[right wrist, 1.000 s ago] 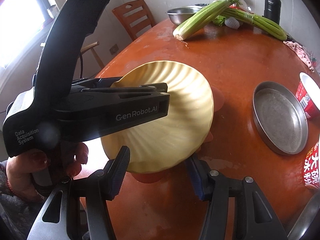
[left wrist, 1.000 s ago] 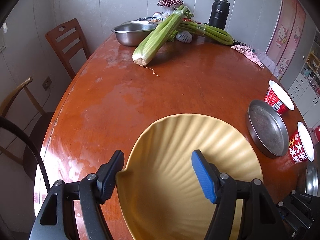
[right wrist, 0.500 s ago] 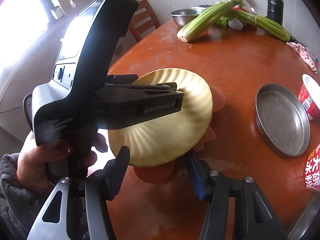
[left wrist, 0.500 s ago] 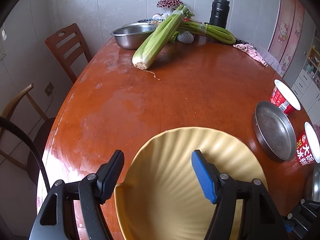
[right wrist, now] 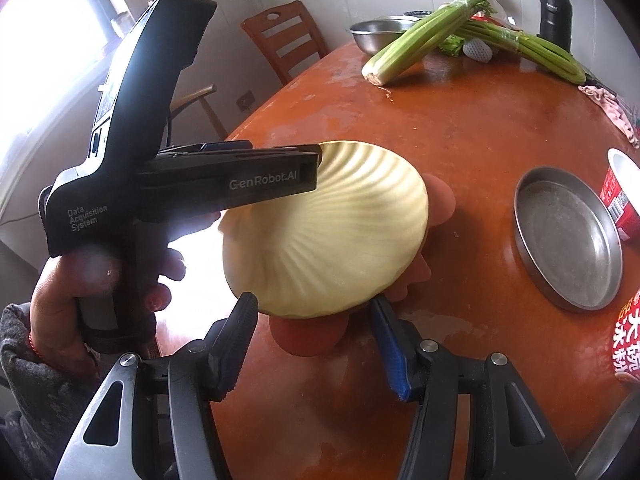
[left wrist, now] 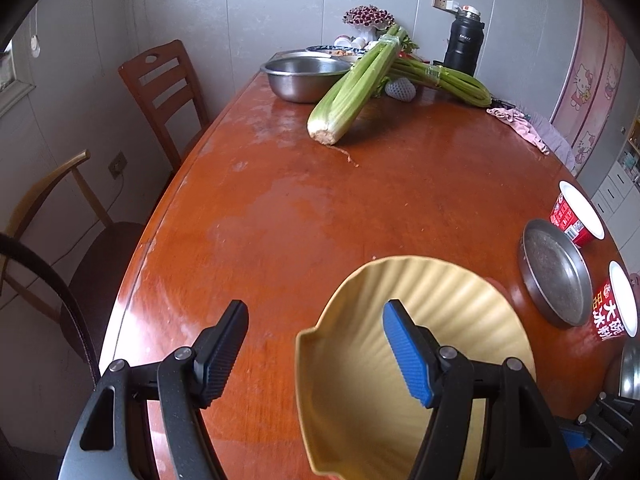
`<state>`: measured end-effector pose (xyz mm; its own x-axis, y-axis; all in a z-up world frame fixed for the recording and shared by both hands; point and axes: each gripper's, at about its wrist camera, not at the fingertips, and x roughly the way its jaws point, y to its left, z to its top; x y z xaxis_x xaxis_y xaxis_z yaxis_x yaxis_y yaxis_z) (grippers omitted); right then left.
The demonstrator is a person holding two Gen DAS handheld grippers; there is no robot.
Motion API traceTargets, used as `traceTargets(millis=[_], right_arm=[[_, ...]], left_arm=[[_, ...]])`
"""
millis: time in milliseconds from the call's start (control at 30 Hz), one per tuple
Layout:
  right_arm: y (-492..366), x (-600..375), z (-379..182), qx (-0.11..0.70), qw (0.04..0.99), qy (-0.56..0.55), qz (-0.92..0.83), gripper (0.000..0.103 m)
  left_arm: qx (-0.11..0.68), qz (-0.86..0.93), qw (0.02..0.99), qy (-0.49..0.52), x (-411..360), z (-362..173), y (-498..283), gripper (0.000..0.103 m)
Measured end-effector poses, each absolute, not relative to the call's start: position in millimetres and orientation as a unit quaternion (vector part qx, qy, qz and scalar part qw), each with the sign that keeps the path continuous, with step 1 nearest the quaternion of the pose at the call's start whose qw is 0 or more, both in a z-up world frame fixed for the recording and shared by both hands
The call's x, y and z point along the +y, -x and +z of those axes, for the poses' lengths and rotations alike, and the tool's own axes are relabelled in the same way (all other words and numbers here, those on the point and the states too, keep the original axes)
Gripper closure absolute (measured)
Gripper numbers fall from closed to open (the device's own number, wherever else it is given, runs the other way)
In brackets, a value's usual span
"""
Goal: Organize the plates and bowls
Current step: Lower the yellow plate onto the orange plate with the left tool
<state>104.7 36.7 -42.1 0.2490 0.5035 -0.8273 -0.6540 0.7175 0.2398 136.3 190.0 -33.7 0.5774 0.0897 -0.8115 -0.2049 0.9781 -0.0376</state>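
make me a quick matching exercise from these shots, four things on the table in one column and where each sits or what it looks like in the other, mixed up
Things:
1. yellow shell plate
2. steel bowl
3. black flask
4. flat metal pan

Descriptions:
A. upright at the far end of the table, near the wall
B. at the right edge, next to the red noodle cups
C. ribbed, lying over a pink plate, between the open fingers of the right hand-held gripper
D. at the far end, behind the cut end of the celery

Pairs: 1-C, 2-D, 3-A, 4-B

Window daylight blows out the left, sheen on the table, fisheye edges dark.
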Motion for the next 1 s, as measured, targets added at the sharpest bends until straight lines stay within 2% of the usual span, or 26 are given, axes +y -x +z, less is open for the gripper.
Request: traceTargets(millis=[367,700,1000], right_arm=[[-109,17,-35,0.482,0.802,0.044,0.350,0.043],[-116,7,-52,0.511,0.792,0.024,0.333,0.043],[-112,9,-56,0.506,0.788,0.030,0.351,0.043]], left_arm=[[0.462,0.071,0.881,0.080,188,-42,-116,0.034],[0.479,0.054,0.871,0.092,178,-54,-109,0.034],[0.481,0.043,0.872,0.077,160,-53,-116,0.033]])
